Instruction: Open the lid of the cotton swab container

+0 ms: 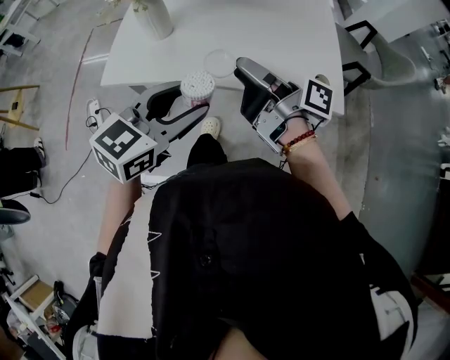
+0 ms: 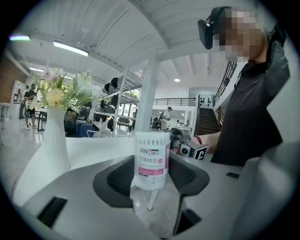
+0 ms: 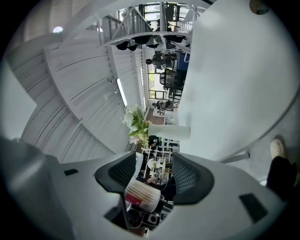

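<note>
Scene: a white table [image 1: 281,35] fills the upper part of the head view. The person stands at its near edge in a black garment [image 1: 246,246]. A white vase [image 1: 153,17] of flowers stands upright at the table's far left.

Left gripper [image 1: 184,105]: held in front of the table edge, above the floor. Its own view shows both dark pads [image 2: 119,180] closed against the sides of the cotton swab container [image 2: 152,161]. The container is upright between them, and its pink-and-white label faces the camera.

Right gripper [image 1: 242,67]: held over the table's near edge and rolled onto its side, so in its own view the table stands upright at the right. Its jaws stand well apart with nothing pressed between the pads. Through the gap the container [image 3: 142,194] shows further off, apart from this gripper.

Container: in the head view its top [image 1: 197,86] is uncovered, with the white swab tips exposed.

Lid: a clear round lid [image 1: 219,62] shows against the table top. It is near the front edge, just beside the tip of the right gripper. Contact between the two cannot be confirmed.
</note>
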Tool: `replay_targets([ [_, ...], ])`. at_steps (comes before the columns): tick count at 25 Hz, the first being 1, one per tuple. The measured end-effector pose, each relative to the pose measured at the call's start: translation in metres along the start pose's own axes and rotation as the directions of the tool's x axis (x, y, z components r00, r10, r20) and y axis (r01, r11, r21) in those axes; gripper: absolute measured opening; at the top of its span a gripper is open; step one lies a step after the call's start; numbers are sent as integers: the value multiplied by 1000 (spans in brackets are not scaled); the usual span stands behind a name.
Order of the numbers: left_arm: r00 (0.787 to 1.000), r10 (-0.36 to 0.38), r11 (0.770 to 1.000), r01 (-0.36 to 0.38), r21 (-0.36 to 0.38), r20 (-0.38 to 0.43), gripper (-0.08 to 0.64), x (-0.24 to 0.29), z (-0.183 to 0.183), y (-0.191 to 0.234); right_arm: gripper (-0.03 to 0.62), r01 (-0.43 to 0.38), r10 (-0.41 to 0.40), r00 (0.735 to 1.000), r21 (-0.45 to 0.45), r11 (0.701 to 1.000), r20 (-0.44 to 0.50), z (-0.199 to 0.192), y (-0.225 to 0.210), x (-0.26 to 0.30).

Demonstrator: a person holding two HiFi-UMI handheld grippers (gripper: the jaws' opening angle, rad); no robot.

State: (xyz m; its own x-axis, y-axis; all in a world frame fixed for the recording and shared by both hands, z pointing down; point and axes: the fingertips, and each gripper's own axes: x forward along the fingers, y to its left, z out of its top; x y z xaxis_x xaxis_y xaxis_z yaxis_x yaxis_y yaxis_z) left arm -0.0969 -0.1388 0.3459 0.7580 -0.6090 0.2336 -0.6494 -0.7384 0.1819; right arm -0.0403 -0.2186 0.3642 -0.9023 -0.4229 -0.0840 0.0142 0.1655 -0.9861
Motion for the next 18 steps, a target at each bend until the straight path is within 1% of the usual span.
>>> replay_targets([
  [5,1000,2,1000,-2,-6,18,241,2,7,2,225,17,-17,1000,3,1000,-26,-2,-5,0],
  [18,999,10,1000,-9,-26,38,241,5,9,4,227,43,-42,996,18,999,-80,-10,-18,1],
])
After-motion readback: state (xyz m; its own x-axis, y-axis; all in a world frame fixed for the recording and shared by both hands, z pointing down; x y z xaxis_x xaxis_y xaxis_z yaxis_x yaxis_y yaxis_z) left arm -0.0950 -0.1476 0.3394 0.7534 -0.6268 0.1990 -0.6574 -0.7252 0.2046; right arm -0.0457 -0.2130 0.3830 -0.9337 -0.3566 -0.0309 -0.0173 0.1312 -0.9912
